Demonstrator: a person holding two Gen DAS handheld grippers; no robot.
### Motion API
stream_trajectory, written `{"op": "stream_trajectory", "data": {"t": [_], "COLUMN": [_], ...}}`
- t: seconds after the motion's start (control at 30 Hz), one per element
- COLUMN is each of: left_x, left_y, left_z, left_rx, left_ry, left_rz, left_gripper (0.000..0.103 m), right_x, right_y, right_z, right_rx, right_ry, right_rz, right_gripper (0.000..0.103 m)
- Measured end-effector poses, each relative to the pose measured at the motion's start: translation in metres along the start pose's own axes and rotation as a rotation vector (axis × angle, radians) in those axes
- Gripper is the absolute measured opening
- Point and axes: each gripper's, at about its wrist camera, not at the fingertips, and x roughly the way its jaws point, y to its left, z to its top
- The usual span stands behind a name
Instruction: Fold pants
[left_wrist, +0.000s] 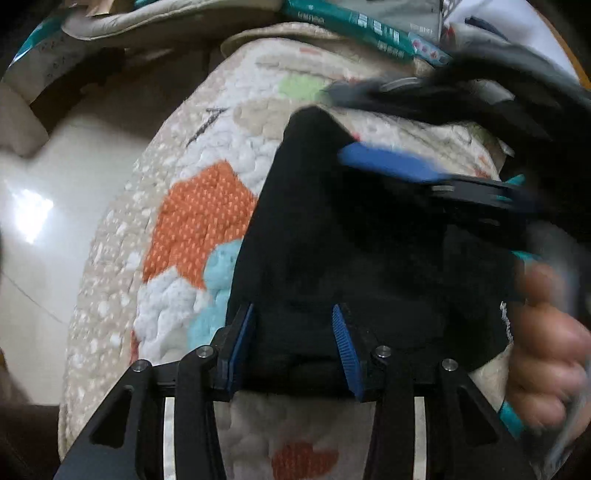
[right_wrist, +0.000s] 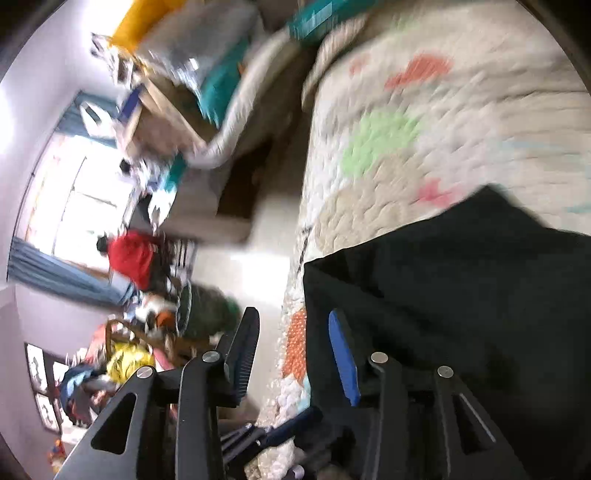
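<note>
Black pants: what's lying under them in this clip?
The black pants lie on a patchwork quilt that shows around their edges. Whatever the quilt's pattern does directly beneath the fabric is covered.

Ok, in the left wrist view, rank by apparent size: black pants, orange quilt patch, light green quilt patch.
1. Black pants, largest.
2. Orange quilt patch.
3. Light green quilt patch, smallest, though it lies farther from the camera.

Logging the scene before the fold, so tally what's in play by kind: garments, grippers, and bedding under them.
Black pants: 1
Grippers: 2, the left gripper and the right gripper, both with jaws apart
Patchwork quilt under the pants: 1
Total: 4
</note>
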Motion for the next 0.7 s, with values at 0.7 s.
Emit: {"op": "stream_trajectory", "data": {"t": [0.7], "left_x": [0.002], "left_y": [-0.037], "left_z": [0.000], "left_rx": [0.074], "left_ry": [-0.084], "left_rz": [0.142], "left_gripper": [0.066], "right_x": [-0.227], "right_y": [-0.105], "right_z": [-0.075], "right_rx": [0.318], "right_ry": [-0.507], "right_rz": [-0.151], "right_gripper": [0.052]}}
